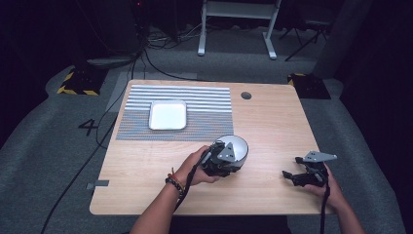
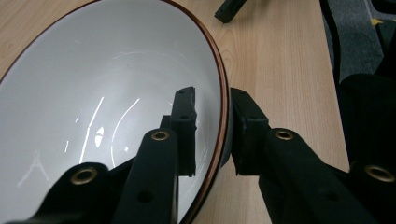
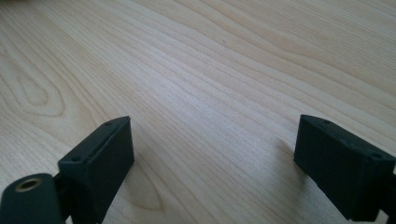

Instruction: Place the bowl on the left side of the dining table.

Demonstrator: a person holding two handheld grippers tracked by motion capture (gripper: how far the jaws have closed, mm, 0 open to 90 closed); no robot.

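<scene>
- Bowl (image 1: 237, 146), white inside, sits on the wooden table (image 1: 272, 122), near the striped mat (image 1: 204, 114).
- Small white tray (image 1: 167, 115) lies on that mat.
- Left gripper (image 2: 212, 122) pinches the bowl's rim, one jaw inside, one outside.
- Right gripper (image 3: 212, 161) rests apart, jaws spread wide over bare wood.

A: Striped woven placemat (image 1: 175, 114) on the far left part of the light wooden table (image 1: 272, 122), square white tray (image 1: 168, 115) on it.

B: Round white bowl with the dark rim (image 1: 237, 146)?

A: Nearer than the mat, off its right corner, mid-table. Left gripper (image 2: 212, 119) at its near side, one jaw inside the rim, one outside.

B: Right gripper (image 1: 294, 176)?

A: Near right, well apart from the bowl, jaws wide over bare wood.
</scene>
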